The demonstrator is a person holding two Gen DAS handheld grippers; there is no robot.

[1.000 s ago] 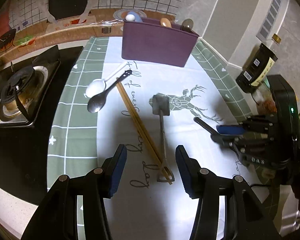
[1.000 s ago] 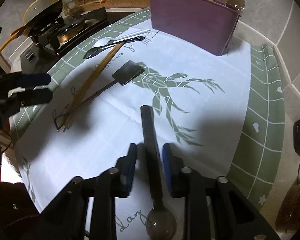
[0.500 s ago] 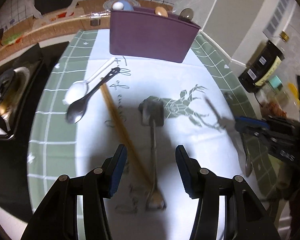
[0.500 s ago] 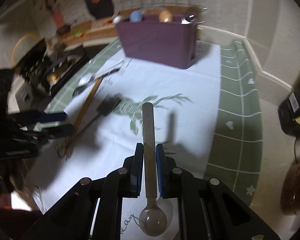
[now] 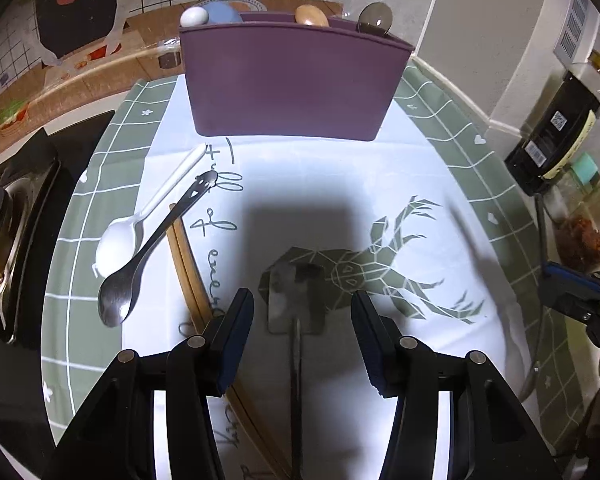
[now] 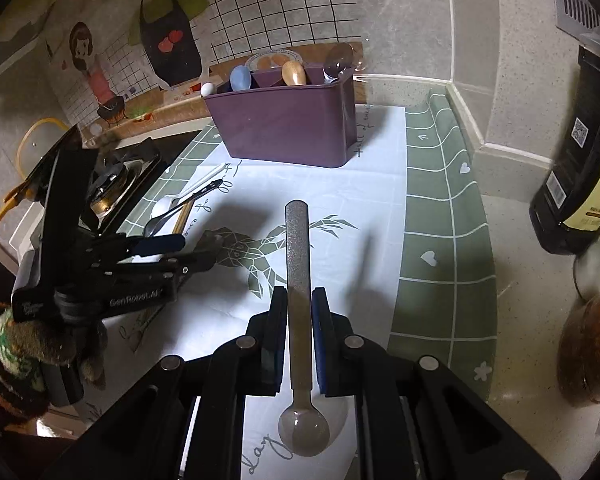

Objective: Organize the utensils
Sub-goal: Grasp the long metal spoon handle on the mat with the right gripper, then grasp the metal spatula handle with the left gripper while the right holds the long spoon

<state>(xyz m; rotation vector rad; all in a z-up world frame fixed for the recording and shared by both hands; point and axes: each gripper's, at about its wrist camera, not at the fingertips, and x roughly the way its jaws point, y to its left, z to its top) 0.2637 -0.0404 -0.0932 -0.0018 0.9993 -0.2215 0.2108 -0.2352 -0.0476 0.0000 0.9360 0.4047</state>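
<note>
1. The green-bordered tablecloth (image 5: 112,184) covers the counter and serves as the sorting field; the loose utensils lie flat on it, so they can be picked one by one.
2. The purple caddy (image 5: 296,88) stands upright at twelve o'clock in both views. Spoon bowls poke out of its top, handles down, which I judge to be the way each remaining piece should go in.
3. The right gripper (image 6: 299,334) pinches the grey spoon (image 6: 298,256) by its flat handle, bowl back toward the camera and handle tip pointing at twelve o'clock toward the caddy. Held this way, the handle would enter a compartment first.
4. The left gripper (image 5: 302,334) is spread wide, its fingers straddling the small metal spatula (image 5: 296,304), whose handle runs back toward six o'clock between them. It looks set up for a grasp, but nothing is held.
5. The chopsticks (image 5: 188,264) lie at about eight o'clock of the spatula's blade, passing beneath the left finger.
6. The steel spoon (image 5: 140,256) and white spoon (image 5: 148,208) lie side by side at ten o'clock, handles angled toward the caddy, waiting.
</note>
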